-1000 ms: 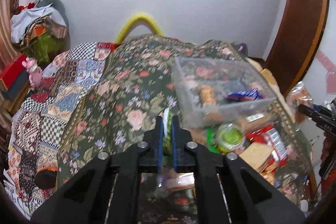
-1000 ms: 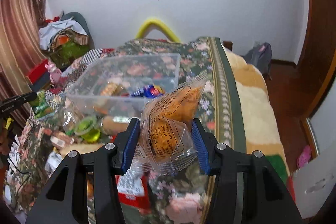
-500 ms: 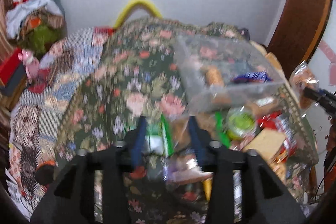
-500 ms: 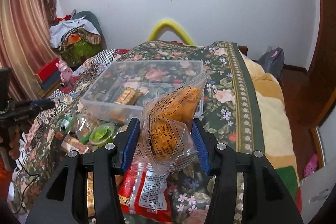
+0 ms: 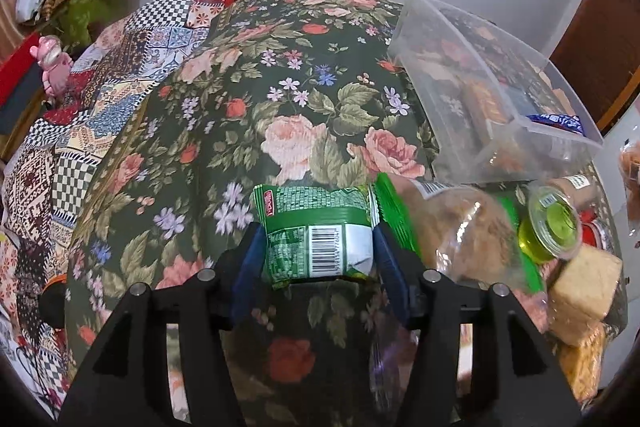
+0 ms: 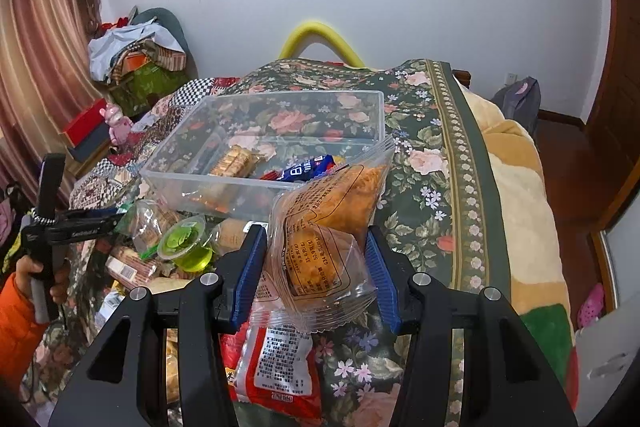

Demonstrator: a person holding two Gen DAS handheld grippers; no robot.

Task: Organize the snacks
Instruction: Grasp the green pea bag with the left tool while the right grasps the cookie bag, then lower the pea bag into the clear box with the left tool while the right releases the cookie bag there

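A green snack packet (image 5: 316, 227) with a barcode lies on the floral bedspread (image 5: 280, 99). My left gripper (image 5: 318, 255) straddles it, jaws opening, and the blue pads stand at its two sides without squeezing it. In the right wrist view my right gripper (image 6: 316, 267) is shut on a clear packet of orange pastry (image 6: 332, 203), held up in front of the clear plastic bin (image 6: 224, 183). The bin (image 5: 560, 131) holds a biscuit pack (image 6: 234, 161) and a blue wrapper (image 6: 308, 167). The left gripper (image 6: 116, 219) shows at the left edge, held by a hand with an orange sleeve (image 6: 16, 307).
Loose snacks crowd the bed in front of the bin: a green jelly cup (image 6: 186, 243), a clear bag of biscuits (image 5: 468, 227), a red and white packet (image 6: 276, 359) and a pale cake block (image 5: 584, 279). Clothes are piled (image 6: 136, 55) far left. The bed edge drops off at the right (image 6: 520, 187).
My left gripper went from shut to open and dropped down over the green packet, which now sits between its fingers. The right gripper kept its hold on the pastry packet and hardly moved.
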